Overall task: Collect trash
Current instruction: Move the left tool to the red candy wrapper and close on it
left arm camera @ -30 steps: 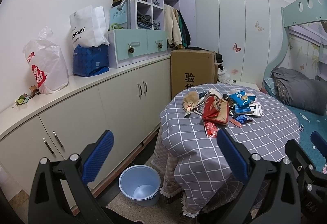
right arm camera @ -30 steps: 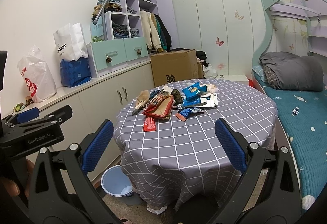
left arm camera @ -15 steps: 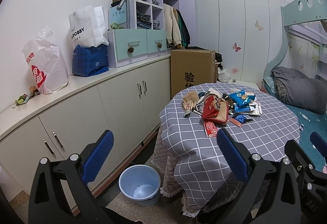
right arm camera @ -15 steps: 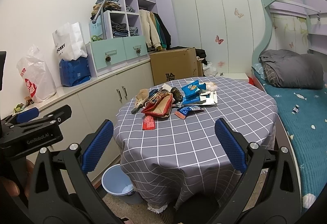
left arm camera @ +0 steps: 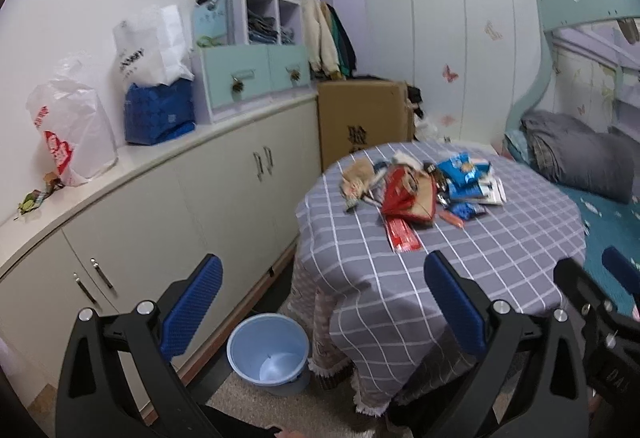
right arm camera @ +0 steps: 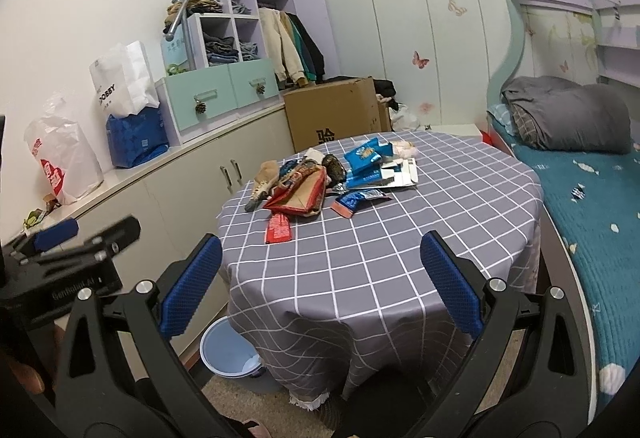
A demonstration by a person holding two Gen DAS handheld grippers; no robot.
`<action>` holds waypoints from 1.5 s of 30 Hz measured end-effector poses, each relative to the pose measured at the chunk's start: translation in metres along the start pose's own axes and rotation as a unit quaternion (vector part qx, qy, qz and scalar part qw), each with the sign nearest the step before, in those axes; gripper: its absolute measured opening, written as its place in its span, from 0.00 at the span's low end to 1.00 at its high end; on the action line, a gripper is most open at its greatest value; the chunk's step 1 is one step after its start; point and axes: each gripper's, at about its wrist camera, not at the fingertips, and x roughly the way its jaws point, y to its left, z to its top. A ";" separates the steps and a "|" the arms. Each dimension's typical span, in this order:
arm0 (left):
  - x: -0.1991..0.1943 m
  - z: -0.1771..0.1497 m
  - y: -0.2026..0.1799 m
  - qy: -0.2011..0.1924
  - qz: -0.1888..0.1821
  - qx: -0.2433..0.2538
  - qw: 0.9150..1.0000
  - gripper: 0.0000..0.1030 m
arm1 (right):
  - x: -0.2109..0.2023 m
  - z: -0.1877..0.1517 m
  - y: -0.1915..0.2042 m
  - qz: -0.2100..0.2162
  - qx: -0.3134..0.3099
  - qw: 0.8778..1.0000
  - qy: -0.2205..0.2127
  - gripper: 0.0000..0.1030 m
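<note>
Left wrist view: your left hand-held gripper (left arm camera: 318, 302) gapes wide and empty, well short of the heaped snack-wrapper trash (left arm camera: 416, 190) on the round grey-checked table (left arm camera: 480, 258); the pale blue plastic bin (left arm camera: 268, 354) stands below.

Right wrist view: your right hand-held gripper (right arm camera: 320, 280) is equally wide and empty. You are only approaching, I judge; next, reach for the nearest red wrapper (right arm camera: 279, 228).

Tablecloth (right arm camera: 400, 238): matt checked cloth ahead of the jaws. Wrappers (right arm camera: 362, 158): glossy plastic film. Bin (left arm camera: 268, 354): smooth plastic, below the left gripper's (left arm camera: 320, 302) textured blue pads (left arm camera: 192, 306).
</note>
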 end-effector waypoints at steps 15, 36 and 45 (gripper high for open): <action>0.044 -0.007 -0.024 0.062 -0.011 0.043 0.997 0.96 | 0.016 -0.008 -0.023 -0.019 0.017 0.999 0.019 0.94; 0.134 -0.001 -0.068 0.137 -0.095 0.052 0.985 0.95 | 0.080 -0.016 -0.080 -0.055 0.061 0.994 0.071 0.94; 0.185 0.011 -0.062 0.175 -0.094 -0.002 0.980 0.93 | 0.109 -0.011 -0.092 -0.060 0.075 0.991 0.091 0.94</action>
